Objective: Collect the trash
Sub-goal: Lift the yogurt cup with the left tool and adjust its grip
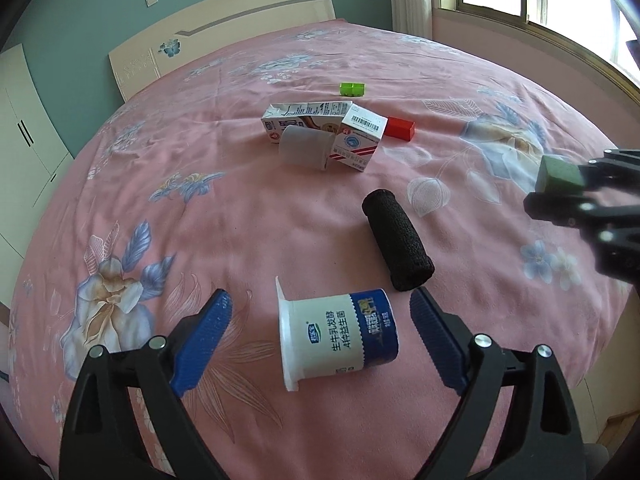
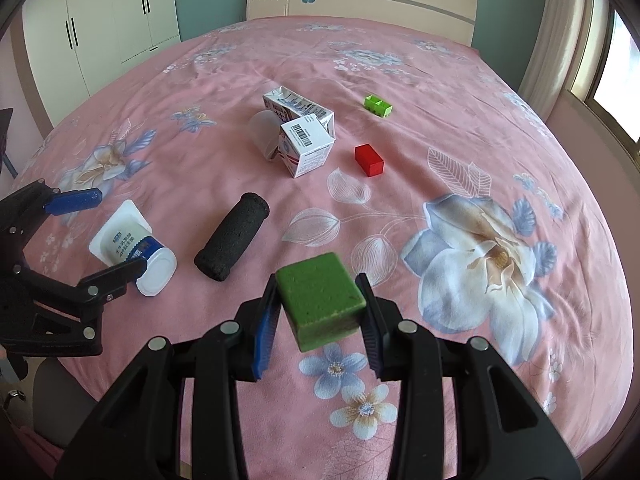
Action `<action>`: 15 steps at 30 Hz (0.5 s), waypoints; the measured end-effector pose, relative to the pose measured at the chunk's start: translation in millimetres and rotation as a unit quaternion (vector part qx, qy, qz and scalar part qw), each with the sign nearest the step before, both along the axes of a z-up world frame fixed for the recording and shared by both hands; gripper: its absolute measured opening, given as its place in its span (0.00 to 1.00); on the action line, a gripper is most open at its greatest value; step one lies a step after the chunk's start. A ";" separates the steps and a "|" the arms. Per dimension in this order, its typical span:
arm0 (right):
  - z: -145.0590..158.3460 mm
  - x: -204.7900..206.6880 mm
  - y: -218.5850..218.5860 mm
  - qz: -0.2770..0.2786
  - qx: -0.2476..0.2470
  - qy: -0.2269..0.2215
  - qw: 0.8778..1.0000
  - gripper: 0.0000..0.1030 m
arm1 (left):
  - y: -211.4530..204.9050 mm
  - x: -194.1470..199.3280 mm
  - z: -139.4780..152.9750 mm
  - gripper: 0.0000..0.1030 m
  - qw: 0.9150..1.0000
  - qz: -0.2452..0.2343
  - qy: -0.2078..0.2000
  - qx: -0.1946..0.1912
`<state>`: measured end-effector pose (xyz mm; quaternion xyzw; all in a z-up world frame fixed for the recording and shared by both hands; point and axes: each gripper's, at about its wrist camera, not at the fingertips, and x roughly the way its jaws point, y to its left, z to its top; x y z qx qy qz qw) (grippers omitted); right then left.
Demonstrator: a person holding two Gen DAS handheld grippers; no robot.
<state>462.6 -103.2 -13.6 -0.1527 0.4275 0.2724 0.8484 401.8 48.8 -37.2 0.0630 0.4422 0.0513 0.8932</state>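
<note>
- The left tongs (image 1: 320,320) are spread wide, one blue pad on each side of the yogurt cup (image 1: 338,334), with clear gaps between pads and cup; nothing is gripped.
- That yogurt cup lies on its side on the pink flowered bed (image 1: 200,200), its flanged rim toward the left and its blue base toward the right in the left wrist view. It is probably light, thin plastic that would dent under a hard squeeze; the straight labelled body looks like the best place to take hold, not the flared rim.
- Just beyond it lies a black foam roll (image 1: 397,240), which looks soft and grippy across its middle.
- Farther up the bed sits a cluster: a flattened milk carton (image 1: 298,118), a translucent plastic cup (image 1: 306,146) leaning against it, and a small barcoded box (image 1: 358,142). These look light and easily crushed.
- A red block (image 1: 400,128) and a green block (image 1: 352,89) lie beyond, apart from each other.
- The right tongs (image 2: 320,312) pinch a green sponge block (image 2: 322,298) by its two sides, holding it above the bed; it appears soft and springy.
- Only the right wrist view shows that grip squarely, plus the cup's white bottom; the left wrist view alone shows the cup's label and both pad gaps.
</note>
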 end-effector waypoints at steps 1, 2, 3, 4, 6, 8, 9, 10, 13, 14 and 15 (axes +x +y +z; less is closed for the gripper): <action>0.7 -1.4 -0.1 0.000 0.002 0.000 1.000 0.37 | 0.8 5.4 -5.8 0.90 1.000 0.005 0.003 0.008; 1.4 -2.5 -0.5 0.000 0.002 0.000 1.000 0.37 | 2.0 9.4 -12.5 0.89 1.000 0.006 0.007 0.008; 1.9 -3.6 -0.8 0.000 0.002 -0.001 1.000 0.37 | 3.8 12.8 -20.4 0.88 1.000 0.006 0.018 0.002; 2.2 -4.3 -1.3 0.000 0.002 -0.001 1.000 0.37 | 5.1 15.6 -28.7 0.77 0.999 0.006 0.031 -0.004; 2.8 -4.7 -3.1 -0.001 0.002 -0.002 1.000 0.37 | 8.5 18.7 -44.0 0.61 0.998 0.005 0.052 -0.022; 3.0 -4.5 -5.5 -0.003 0.002 -0.002 1.000 0.37 | 13.0 17.6 -46.9 0.60 0.998 0.008 0.045 -0.039; 2.8 -3.8 -6.7 -0.005 0.002 -0.001 1.000 0.37 | 14.3 16.9 -45.9 0.60 0.998 0.009 0.044 -0.046; 2.7 -3.5 -7.9 -0.007 0.003 -0.001 1.000 0.37 | 15.0 16.9 -43.5 0.60 0.998 0.008 0.043 -0.051; 3.6 -3.5 -10.5 -0.013 0.003 0.001 1.000 0.37 | 13.8 13.2 -30.9 0.60 0.999 0.003 0.033 -0.043; 4.7 -4.5 -10.9 -0.013 0.003 0.000 1.000 0.37 | 12.9 11.2 -25.0 0.60 0.999 0.002 0.026 -0.035; 6.2 -5.9 -11.1 -0.013 0.002 -0.001 1.000 0.37 | 12.2 9.2 -18.5 0.60 0.999 0.001 0.019 -0.030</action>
